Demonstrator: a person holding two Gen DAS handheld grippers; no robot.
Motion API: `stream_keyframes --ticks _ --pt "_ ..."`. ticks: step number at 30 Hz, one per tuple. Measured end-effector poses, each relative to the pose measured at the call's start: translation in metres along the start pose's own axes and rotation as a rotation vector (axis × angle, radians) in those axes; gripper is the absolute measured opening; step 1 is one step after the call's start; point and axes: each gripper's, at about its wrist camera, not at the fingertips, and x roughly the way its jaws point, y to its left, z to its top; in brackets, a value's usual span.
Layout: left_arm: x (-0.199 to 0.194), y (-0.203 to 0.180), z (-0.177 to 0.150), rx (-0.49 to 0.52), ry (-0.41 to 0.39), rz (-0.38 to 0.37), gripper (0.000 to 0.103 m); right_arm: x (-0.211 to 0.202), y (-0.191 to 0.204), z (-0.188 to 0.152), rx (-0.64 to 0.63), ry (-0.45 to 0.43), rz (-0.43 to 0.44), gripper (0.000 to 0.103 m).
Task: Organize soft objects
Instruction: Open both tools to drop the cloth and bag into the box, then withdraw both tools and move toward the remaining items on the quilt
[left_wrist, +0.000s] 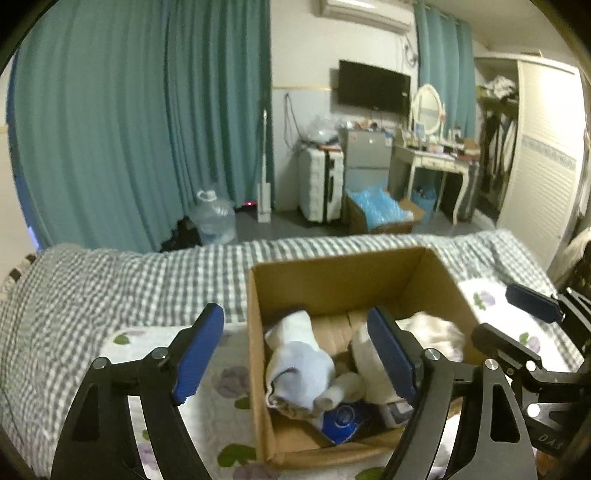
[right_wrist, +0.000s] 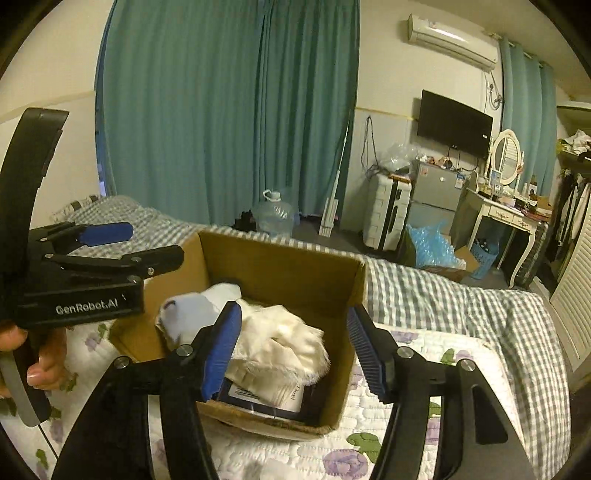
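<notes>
We see left gripper (left_wrist: 295, 354) and right gripper (right_wrist: 293, 349) tilted down over cardboard box (left_wrist: 332, 280) on bed (left_wrist: 110, 280), jaws apart, holding nothing; socks (left_wrist: 295, 365) and white cloth (right_wrist: 284, 339) inside box.

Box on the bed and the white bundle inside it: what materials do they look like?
Box: corrugated cardboard, matte brown, with raw cut edges and a frayed front rim. White bundle: soft woven or fleecy fabric, matte cream, with rumpled folds and a fringed edge; the exact fibre is unclear. Pale blue item beside it: looks like knit cloth, possibly a sock.
</notes>
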Motion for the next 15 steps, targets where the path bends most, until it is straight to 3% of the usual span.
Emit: stream_keyframes --ticks 11,12,14,15 --pt "-0.096 0.009 0.017 -0.029 -0.133 0.027 0.081 -0.087 0.010 0.023 0.010 -0.118 0.011 0.086" --pt "-0.106 0.010 0.017 -0.036 -0.142 0.025 0.083 -0.099 0.013 0.026 0.008 -0.133 0.011 0.088" --pt "-0.126 0.012 0.017 -0.049 -0.154 0.023 0.096 -0.116 0.016 0.030 0.004 -0.158 0.011 0.094" --pt "-0.134 0.013 0.017 -0.055 -0.165 0.023 0.096 -0.128 0.018 0.031 0.002 -0.172 0.011 0.095"
